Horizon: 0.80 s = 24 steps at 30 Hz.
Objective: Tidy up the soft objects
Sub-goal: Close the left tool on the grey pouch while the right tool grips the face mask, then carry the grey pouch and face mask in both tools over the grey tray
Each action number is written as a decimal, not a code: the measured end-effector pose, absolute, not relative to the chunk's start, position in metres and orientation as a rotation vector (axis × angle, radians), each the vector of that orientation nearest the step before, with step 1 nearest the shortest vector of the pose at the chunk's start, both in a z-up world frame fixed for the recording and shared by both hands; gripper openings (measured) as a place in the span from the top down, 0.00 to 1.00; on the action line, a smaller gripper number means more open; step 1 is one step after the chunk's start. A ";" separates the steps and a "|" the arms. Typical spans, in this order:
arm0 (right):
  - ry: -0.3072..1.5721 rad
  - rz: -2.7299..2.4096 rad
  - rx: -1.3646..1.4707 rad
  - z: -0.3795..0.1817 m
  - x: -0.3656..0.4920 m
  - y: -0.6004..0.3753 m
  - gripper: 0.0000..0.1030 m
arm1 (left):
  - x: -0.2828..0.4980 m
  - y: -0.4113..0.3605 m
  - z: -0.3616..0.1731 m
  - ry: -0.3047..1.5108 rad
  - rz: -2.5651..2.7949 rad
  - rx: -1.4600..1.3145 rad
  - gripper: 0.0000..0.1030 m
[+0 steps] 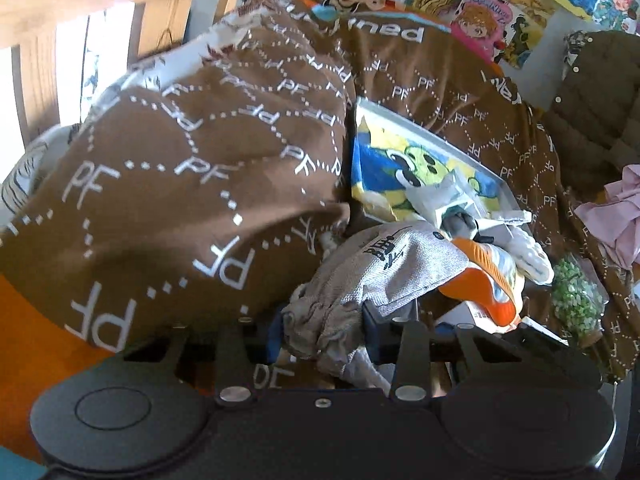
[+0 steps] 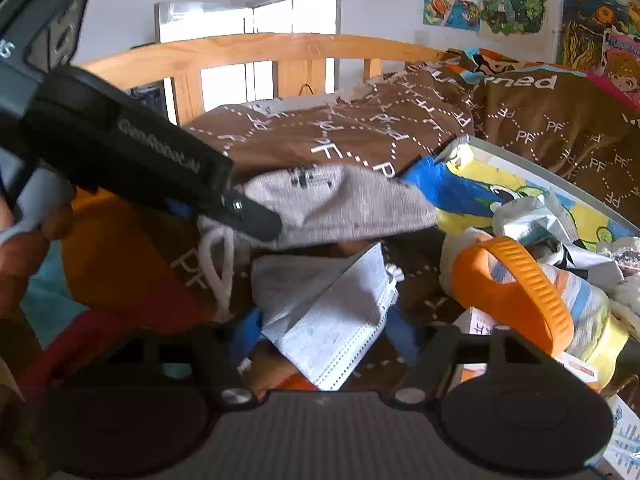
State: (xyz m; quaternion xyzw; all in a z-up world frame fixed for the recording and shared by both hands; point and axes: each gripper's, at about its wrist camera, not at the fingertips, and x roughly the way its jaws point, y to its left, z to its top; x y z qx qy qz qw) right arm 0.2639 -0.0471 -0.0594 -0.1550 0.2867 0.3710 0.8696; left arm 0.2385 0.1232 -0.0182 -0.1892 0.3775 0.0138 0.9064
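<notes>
My left gripper (image 1: 324,336) is shut on a grey knit drawstring pouch (image 1: 384,268) and holds it up over the bed; from the right wrist view the left gripper (image 2: 256,220) comes in from the left with the pouch (image 2: 340,204) hanging from its tip. My right gripper (image 2: 324,344) is shut on a folded white face mask (image 2: 328,316). A sock-like item with an orange band (image 2: 528,296) lies at right; it also shows in the left wrist view (image 1: 484,280).
A brown "PF" patterned blanket (image 1: 192,168) covers the bed. A cartoon picture board (image 1: 416,168) with crumpled wrappers lies beside it. A wooden headboard (image 2: 256,56) stands behind. Pink cloth (image 1: 616,216) and a brown jacket (image 1: 600,100) lie at right.
</notes>
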 end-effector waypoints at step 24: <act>0.513 0.692 -0.306 -0.041 0.260 -0.058 0.87 | 0.231 0.123 -0.001 0.503 -0.068 -0.449 0.60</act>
